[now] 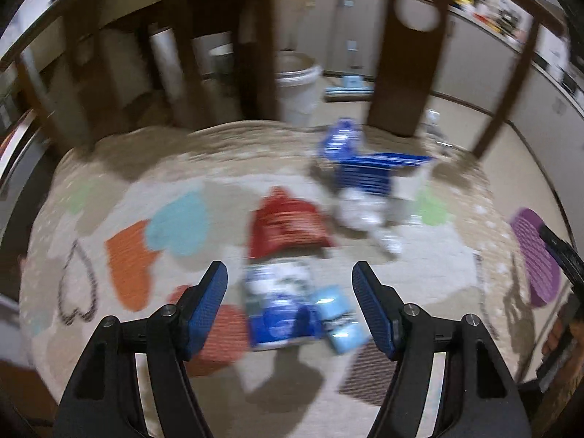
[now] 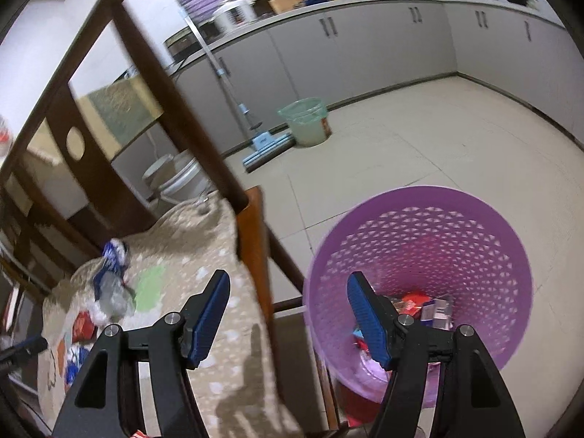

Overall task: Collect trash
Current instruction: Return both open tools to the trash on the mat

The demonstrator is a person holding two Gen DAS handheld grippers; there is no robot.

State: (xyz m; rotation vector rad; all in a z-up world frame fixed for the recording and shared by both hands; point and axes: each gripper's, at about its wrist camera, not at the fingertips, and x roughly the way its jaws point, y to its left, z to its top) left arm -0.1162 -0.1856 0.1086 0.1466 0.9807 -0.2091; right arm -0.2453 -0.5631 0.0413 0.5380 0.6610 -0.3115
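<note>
The left gripper point(image 1: 288, 279) hangs over a seat covered by a nubby beige cover point(image 1: 182, 168) with coloured heart patches. Its two blue ribbed fingers point(image 1: 211, 292) stand apart, released, with nothing pressed between them. Under and beyond them lie about six pieces of trash, all blurred: a blue-and-white wrapper point(image 1: 277, 310) nearest, a small pale-blue packet point(image 1: 339, 321) just right of it, a flat red pouch point(image 1: 288, 226) farther off, a crumpled silvery-white wrapper point(image 1: 361, 208) to its right, a blue striped box point(image 1: 379, 171) beyond that, and a crinkled blue bag point(image 1: 339, 138) farthest. Two dark wooden chair-back slats rise behind; one slat point(image 1: 412, 54) has a round hole.

The right gripper point(image 2: 288, 292) is likewise released and empty, fingers apart, near the cover's right edge. Right of it, on the tiled floor, stands one round purple plastic basket point(image 2: 456, 226) with lattice walls, holding several wrappers, red and silvery. Far off stand one pale green bucket point(image 2: 306, 120) and one blue flat mop point(image 2: 266, 148) by grey cabinets.
</note>
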